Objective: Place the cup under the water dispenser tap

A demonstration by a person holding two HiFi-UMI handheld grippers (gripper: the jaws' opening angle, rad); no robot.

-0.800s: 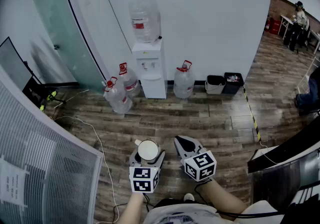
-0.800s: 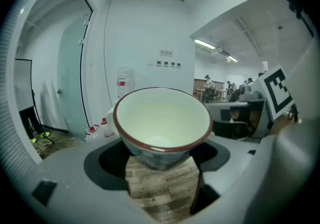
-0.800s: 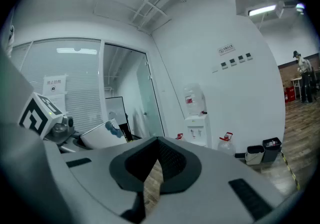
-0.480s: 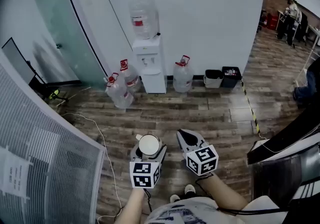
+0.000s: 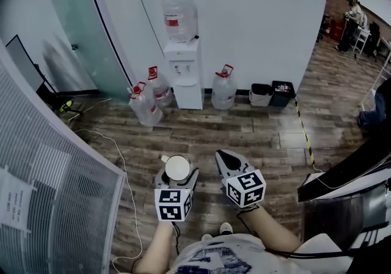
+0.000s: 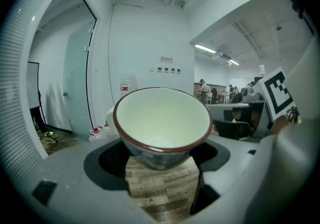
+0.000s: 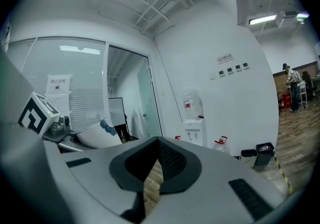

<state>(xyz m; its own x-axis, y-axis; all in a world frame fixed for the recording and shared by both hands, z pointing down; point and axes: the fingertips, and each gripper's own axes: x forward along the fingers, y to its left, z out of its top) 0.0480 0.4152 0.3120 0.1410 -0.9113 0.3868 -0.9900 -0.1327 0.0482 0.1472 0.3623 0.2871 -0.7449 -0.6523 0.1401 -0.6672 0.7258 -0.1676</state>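
Note:
A white-lined cup (image 5: 178, 167) with a brown rim (image 6: 162, 118) sits upright between the jaws of my left gripper (image 5: 176, 176), which is shut on its bluish lower body (image 6: 161, 154). My right gripper (image 5: 227, 161) hovers just to its right, shut and holding nothing (image 7: 157, 143). The white water dispenser (image 5: 185, 71), with a clear bottle on top, stands against the far wall, well ahead of both grippers (image 6: 127, 84) (image 7: 192, 123). Its taps are too small to make out.
Water bottles (image 5: 144, 104) (image 5: 223, 89) stand on the wood floor either side of the dispenser. Two bins (image 5: 272, 94) sit by the wall to its right. A slatted panel (image 5: 55, 187) and a floor cable (image 5: 116, 159) lie left; a dark counter (image 5: 342, 175) right.
The head view has swung slightly, so the dispenser shifted a little in the picture. Both grippers keep the same pose, and the cup stays in the left one.

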